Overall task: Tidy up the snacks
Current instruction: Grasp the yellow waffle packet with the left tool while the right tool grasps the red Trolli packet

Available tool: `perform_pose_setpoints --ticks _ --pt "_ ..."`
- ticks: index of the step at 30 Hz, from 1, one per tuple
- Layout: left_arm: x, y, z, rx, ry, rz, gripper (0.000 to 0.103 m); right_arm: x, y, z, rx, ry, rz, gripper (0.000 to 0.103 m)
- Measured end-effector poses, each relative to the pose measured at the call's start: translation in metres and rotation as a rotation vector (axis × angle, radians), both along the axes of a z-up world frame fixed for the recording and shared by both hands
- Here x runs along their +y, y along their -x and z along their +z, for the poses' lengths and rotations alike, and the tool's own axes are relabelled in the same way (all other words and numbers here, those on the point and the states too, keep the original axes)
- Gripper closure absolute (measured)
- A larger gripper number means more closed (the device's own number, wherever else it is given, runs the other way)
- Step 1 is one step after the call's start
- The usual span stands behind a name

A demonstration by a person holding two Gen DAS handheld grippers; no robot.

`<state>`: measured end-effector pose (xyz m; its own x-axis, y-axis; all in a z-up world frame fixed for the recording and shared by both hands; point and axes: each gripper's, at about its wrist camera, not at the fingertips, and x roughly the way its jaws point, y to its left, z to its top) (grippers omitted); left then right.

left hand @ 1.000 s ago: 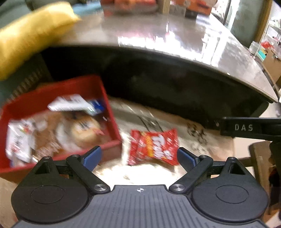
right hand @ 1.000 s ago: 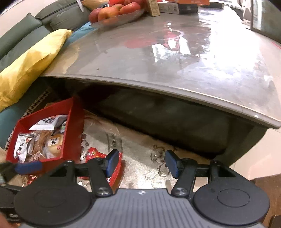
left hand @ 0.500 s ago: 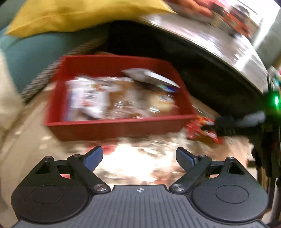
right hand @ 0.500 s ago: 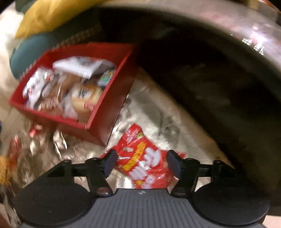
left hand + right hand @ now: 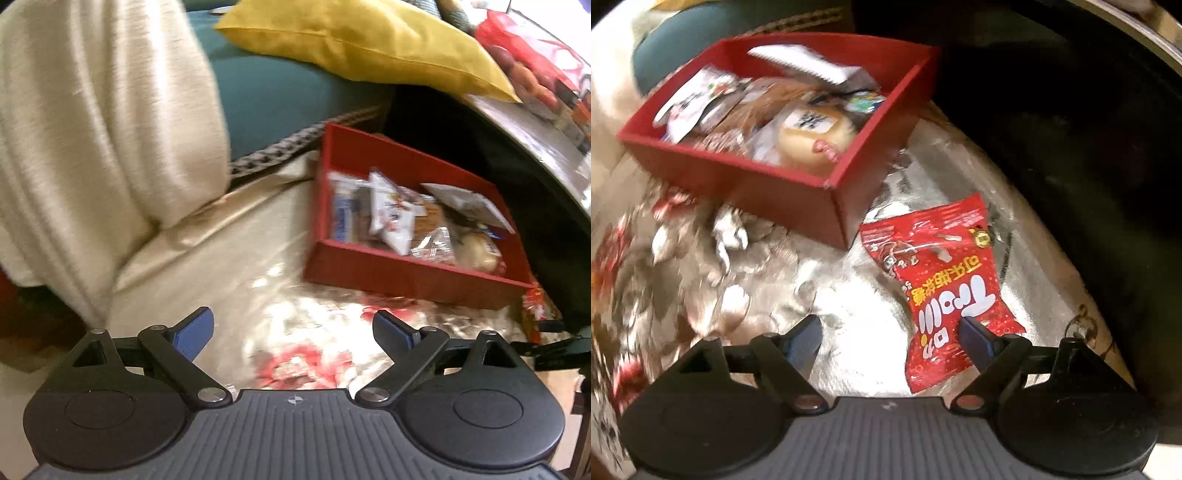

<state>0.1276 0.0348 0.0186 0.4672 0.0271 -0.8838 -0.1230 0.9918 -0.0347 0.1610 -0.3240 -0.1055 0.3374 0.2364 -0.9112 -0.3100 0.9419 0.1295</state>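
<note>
Black claw [image 5: 291,334], blue pads [image 5: 194,332]

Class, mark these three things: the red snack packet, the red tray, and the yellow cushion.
red snack packet [image 5: 945,280], right wrist view, on its printed front.
red tray [image 5: 790,199], right wrist view, on its near outer wall.
yellow cushion [image 5: 369,40], left wrist view, on its top face.

Surface: a shiny floral cloth [image 5: 768,273], pale with red and grey flowers, carried everything.
Landmark: a red tray [image 5: 798,192] sat directly on the cloth, with wrapped snacks inside it.
Beside the tray: a red snack packet [image 5: 945,280] lay flat on the cloth, just off the tray's near right corner in the right wrist view.
Left wrist view: the same tray [image 5: 406,273] rested on the cloth [image 5: 295,317], the packet [image 5: 535,306] showing beyond its right corner.
</note>
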Motion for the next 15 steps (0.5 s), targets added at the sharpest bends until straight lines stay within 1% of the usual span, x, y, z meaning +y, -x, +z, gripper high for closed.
perform_pose_setpoints --ticks 2,4,5,7,8,10,11,13,15 --pt "0.005 0.008 -0.003 0.023 0.001 -0.015 0.007 0.003 -0.002 0.0 0.003 0.017 0.001 0.024" --pt "0.004 0.022 -0.009 0.051 -0.038 -0.05 0.007 0.004 -0.005 0.001 -0.01 0.018 -0.001 0.024" --pt "0.003 0.029 -0.016 0.072 -0.061 -0.06 0.006 0.003 -0.007 0.0 -0.007 0.017 -0.012 0.024" --pt "0.002 0.041 -0.032 0.143 -0.074 -0.077 0.006 0.007 -0.011 0.0 -0.006 0.019 -0.013 0.024" --pt "0.002 0.047 -0.04 0.173 -0.076 -0.076 0.006 0.007 -0.012 0.001 -0.009 0.02 -0.015 0.024" --pt "0.003 0.053 -0.055 0.225 -0.106 -0.072 0.006 0.008 -0.013 0.001 -0.011 0.021 -0.014 0.024" --pt "0.004 0.056 -0.06 0.236 -0.119 -0.06 0.006 0.009 -0.014 0.002 -0.013 0.022 -0.011 0.024" --pt "0.006 0.06 -0.068 0.263 -0.112 -0.043 0.006 0.01 -0.015 0.001 -0.02 0.021 -0.008 0.023" --pt "0.009 0.064 -0.073 0.267 -0.101 -0.013 0.005 0.011 -0.016 -0.001 -0.027 0.019 -0.005 0.018"
